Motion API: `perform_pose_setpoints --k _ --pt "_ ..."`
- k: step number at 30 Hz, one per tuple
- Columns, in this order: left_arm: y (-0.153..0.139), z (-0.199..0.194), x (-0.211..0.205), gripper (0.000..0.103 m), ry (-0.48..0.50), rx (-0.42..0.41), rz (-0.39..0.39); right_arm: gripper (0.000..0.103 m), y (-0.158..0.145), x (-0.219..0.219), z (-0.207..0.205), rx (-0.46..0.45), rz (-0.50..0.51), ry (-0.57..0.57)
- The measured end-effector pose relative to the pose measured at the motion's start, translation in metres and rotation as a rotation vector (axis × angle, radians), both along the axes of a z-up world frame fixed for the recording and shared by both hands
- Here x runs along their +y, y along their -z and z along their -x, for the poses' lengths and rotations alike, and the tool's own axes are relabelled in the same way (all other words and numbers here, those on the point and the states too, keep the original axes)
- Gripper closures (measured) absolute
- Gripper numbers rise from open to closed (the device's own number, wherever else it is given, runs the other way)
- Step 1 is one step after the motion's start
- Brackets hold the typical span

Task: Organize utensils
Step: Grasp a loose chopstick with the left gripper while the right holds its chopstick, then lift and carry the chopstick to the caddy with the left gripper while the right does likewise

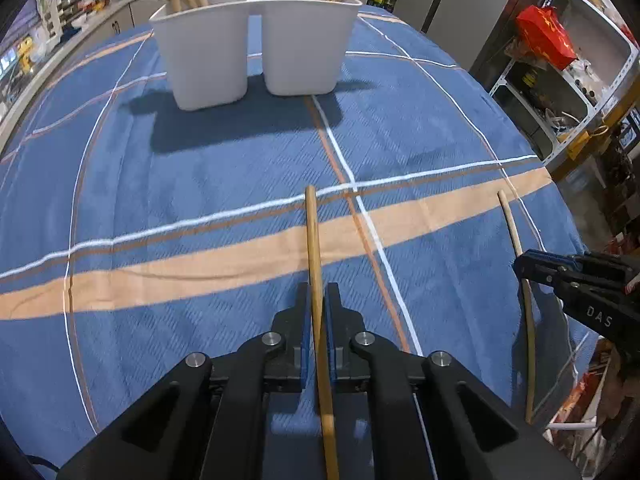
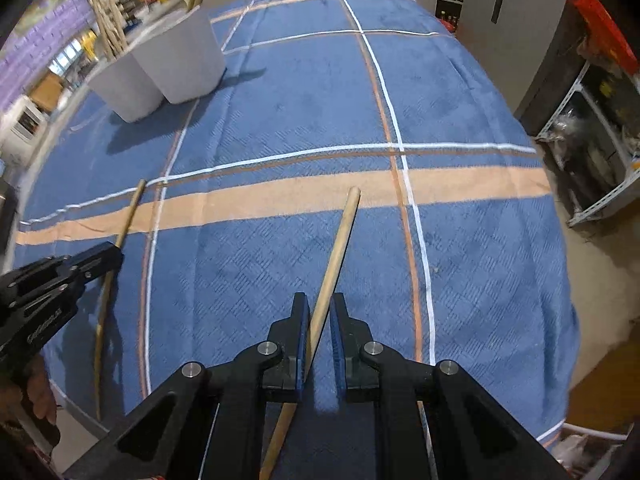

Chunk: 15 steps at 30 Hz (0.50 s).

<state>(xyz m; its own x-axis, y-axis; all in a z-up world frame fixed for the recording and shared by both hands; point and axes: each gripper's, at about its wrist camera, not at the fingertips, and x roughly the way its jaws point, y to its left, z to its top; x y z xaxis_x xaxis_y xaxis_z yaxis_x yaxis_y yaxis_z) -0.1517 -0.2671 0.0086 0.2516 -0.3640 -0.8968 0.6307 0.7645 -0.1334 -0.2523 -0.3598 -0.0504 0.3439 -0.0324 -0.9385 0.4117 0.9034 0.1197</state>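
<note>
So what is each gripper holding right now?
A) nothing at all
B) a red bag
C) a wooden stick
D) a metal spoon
C: the left gripper is closed on a thin wooden stick, and the right gripper grips a thicker wooden stick, both above the blue checked cloth.

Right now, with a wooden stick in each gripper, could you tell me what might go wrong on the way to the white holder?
1. The right gripper holds its stick slanted between the pads, so it may pivot or slip.
2. Both sticks are long; the left gripper and its stick are close beside the right one, so they could cross.
3. The white holder already has sticks in both compartments; a new one could catch them or tip it.
</note>
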Motion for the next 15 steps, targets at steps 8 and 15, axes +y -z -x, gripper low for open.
perform_pose_setpoints --k 8,15 --pt "0.001 0.004 0.001 0.098 -0.011 -0.022 0.051 0.095 0.000 0.023 -0.006 -0.110 0.081 -0.055" --pt "-0.032 0.009 0.028 0.098 -0.069 -0.071 0.122 0.096 -0.015 0.015 0.021 -0.264 -0.025 0.031"
